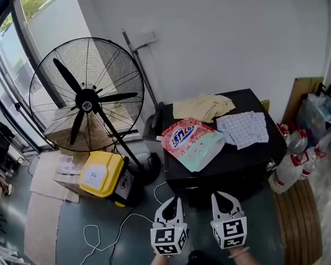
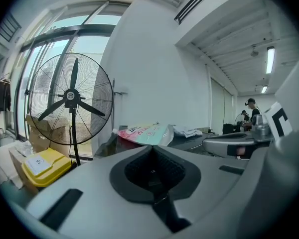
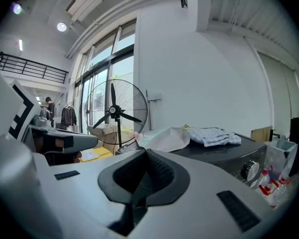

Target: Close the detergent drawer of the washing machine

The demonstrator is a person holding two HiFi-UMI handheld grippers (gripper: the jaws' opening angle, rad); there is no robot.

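The washing machine (image 1: 254, 156) is a black box seen from above, and its front face with the detergent drawer is hidden in the head view. The right gripper view shows its dark top (image 3: 224, 152) and a silver knob (image 3: 249, 169) on the front; no drawer shows there. My left gripper (image 1: 174, 202) and right gripper (image 1: 220, 196) hang side by side just in front of the machine, touching nothing. In the gripper views, the jaws of the left gripper (image 2: 152, 148) and the right gripper (image 3: 145, 153) are both shut and hold nothing.
On the machine's top lie a pink detergent bag (image 1: 193, 142), a yellow cloth (image 1: 204, 106) and a checked cloth (image 1: 244, 128). A big floor fan (image 1: 88, 95) and a yellow container (image 1: 102, 173) stand at the left. A white cable (image 1: 121, 231) trails on the floor. Bottles (image 1: 289, 167) stand at the right.
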